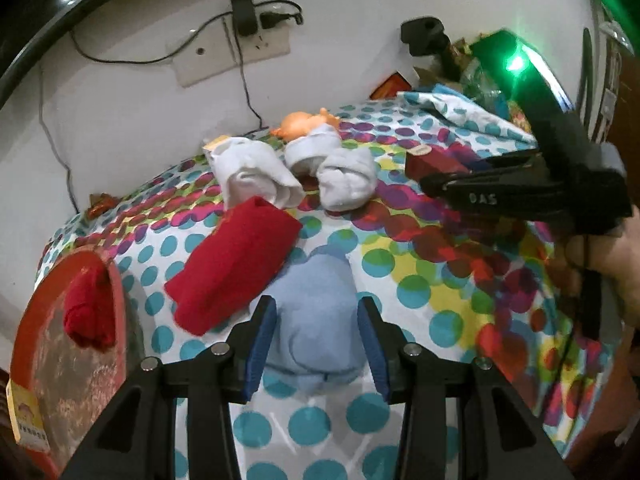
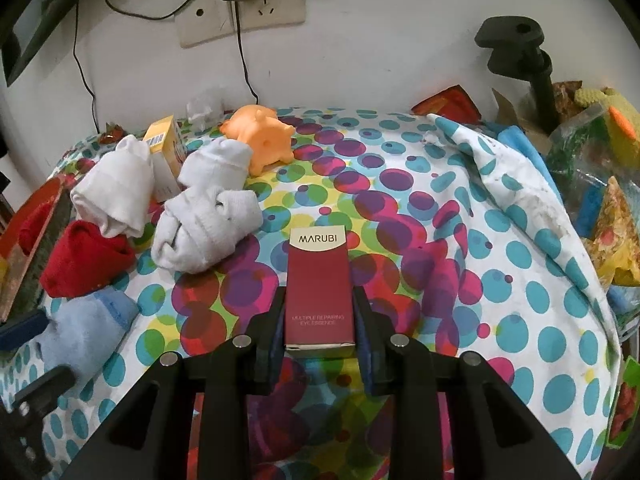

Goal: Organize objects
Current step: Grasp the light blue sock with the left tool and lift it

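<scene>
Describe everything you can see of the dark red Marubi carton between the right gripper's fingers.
The dark red cardboard carton is a slim rectangular box with a cream curved top panel printed MARUBI and pale lettering lower down. It lies lengthwise along the right gripper, whose blue pads press its long sides. Beneath it is the polka-dot cloth; whether it rests there or is lifted is unclear.

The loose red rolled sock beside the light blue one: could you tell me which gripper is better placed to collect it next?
Probably the left gripper: it straddles the light blue sock right beside the red rolled sock, while the right gripper is shut on the maroon carton.
</scene>
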Tool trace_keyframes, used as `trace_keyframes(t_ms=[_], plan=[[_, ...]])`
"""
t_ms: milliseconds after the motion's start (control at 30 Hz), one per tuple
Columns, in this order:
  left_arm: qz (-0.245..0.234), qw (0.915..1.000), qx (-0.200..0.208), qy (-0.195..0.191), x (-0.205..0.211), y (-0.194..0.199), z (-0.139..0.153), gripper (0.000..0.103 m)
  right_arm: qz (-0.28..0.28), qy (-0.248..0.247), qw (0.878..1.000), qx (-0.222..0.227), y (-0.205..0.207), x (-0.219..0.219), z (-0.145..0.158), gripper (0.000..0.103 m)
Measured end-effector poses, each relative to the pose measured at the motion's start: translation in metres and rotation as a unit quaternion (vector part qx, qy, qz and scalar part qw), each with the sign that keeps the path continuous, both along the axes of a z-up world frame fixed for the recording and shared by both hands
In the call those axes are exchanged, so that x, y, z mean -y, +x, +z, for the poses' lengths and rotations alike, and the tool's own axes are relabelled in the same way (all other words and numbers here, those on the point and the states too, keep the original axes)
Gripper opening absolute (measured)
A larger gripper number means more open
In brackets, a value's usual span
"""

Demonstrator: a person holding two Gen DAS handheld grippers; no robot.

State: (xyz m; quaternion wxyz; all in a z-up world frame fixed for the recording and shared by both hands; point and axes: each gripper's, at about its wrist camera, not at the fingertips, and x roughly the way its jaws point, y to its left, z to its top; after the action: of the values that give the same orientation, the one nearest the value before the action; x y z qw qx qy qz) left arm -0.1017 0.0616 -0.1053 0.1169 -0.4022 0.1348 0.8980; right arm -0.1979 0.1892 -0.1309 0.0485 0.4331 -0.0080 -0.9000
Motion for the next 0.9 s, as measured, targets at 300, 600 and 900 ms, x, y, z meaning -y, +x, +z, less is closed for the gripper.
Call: trace_keyframes(t_ms=[300,600,900], plan=[[0.008,0.9996,0.023,0.016,0.006,-0.014,-0.018,0.055,-0.002,0.002,1.0,0.0,0.0,0.002,-0.001,0.029],[0.017,0.9978,0.034,0.054,0.013,-0.019,-0.021,0.061,-0.005,0.005,1.0,0.0,0.0,0.005,-0.002,0.029],[0.056,0.994,0.056,0.075,0.031,-0.029,-0.027,0.088,-0.007,0.014,1.0,0.0,-0.001,0.006,-0.003,0.03]])
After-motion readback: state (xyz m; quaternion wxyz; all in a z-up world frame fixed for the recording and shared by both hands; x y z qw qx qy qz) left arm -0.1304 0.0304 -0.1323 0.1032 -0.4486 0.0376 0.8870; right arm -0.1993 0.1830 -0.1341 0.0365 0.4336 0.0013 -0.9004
